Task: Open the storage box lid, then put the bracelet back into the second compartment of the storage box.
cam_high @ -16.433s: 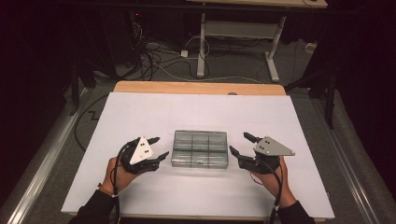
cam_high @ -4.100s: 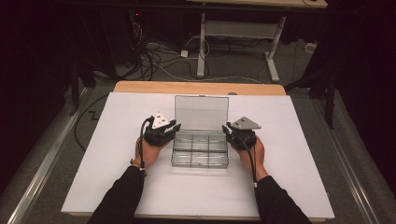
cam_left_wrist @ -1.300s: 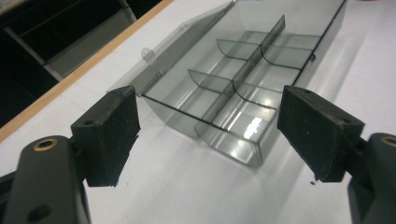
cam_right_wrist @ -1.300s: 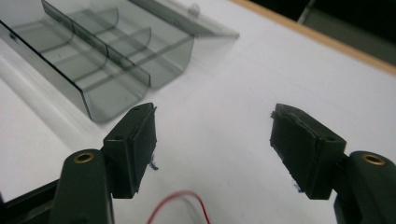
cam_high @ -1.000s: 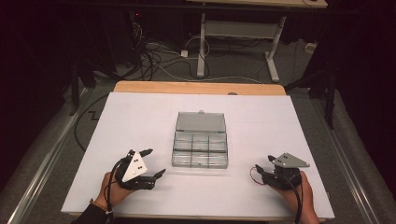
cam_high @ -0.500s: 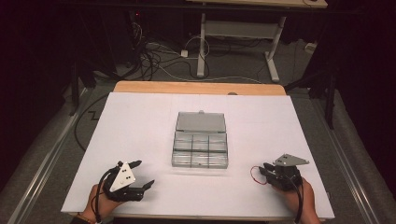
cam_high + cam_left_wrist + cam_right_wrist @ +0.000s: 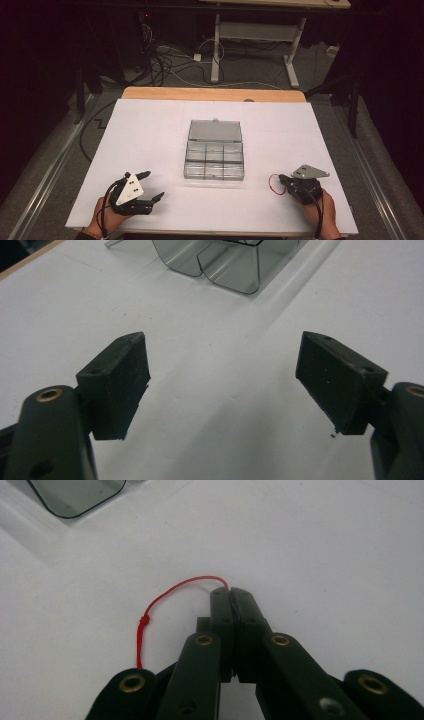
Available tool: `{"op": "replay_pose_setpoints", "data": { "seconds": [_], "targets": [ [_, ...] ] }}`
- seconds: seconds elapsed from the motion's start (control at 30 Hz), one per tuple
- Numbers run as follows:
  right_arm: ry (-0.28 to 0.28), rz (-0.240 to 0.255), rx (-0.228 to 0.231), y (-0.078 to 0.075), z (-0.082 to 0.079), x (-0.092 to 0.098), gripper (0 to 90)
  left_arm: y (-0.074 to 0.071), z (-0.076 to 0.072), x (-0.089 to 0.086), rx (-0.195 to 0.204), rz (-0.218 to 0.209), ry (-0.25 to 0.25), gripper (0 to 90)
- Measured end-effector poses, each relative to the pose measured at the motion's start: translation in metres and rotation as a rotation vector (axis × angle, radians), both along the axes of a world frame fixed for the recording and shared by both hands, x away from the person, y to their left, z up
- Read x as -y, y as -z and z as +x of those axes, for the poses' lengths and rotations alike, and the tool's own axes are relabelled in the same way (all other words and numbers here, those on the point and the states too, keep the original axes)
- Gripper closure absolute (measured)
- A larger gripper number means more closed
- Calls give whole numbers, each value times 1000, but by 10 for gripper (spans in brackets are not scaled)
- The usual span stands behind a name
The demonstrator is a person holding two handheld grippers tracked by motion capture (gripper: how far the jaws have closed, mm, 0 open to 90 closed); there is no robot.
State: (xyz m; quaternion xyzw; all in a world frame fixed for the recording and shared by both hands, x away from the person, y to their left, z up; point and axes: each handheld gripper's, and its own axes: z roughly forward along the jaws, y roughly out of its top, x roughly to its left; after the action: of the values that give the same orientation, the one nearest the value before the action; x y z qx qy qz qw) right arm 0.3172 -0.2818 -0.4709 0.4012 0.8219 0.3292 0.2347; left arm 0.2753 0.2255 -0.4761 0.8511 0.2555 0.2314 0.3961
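One clear box [image 7: 215,155] (six compartments, seemingly), one red string [image 7: 165,611].

My left gripper [image 7: 148,186] rests low with its jaws spread wide apart, nothing between them. My right gripper [image 7: 281,178] has just finished closing, its jaws pressed tight together.

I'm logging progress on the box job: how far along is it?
Done: the clear compartment box lies open mid-table, lid back. In hand: the right gripper has just closed, pinching a red string. Left: the string isn't in the box yet; the left gripper waits open with nothing between its jaws.
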Motion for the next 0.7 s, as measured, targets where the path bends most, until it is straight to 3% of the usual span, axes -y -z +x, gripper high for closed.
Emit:
{"op": "replay_pose_setpoints", "data": {
  "seconds": [0.17, 0.27, 0.7],
  "targets": [
    [-9, 4, 33, -3, -1, 0, 900, 0, 1, -3, 15, 4, -4, 207],
    [-11, 18, 74, -9, -4, -1, 900, 2, 2, -3, 13, 25, -12, 207],
    [-6, 53, 228, -25, -9, -4, 900, 3, -1, -3, 14, 30, -20, 208]
  ]
}}
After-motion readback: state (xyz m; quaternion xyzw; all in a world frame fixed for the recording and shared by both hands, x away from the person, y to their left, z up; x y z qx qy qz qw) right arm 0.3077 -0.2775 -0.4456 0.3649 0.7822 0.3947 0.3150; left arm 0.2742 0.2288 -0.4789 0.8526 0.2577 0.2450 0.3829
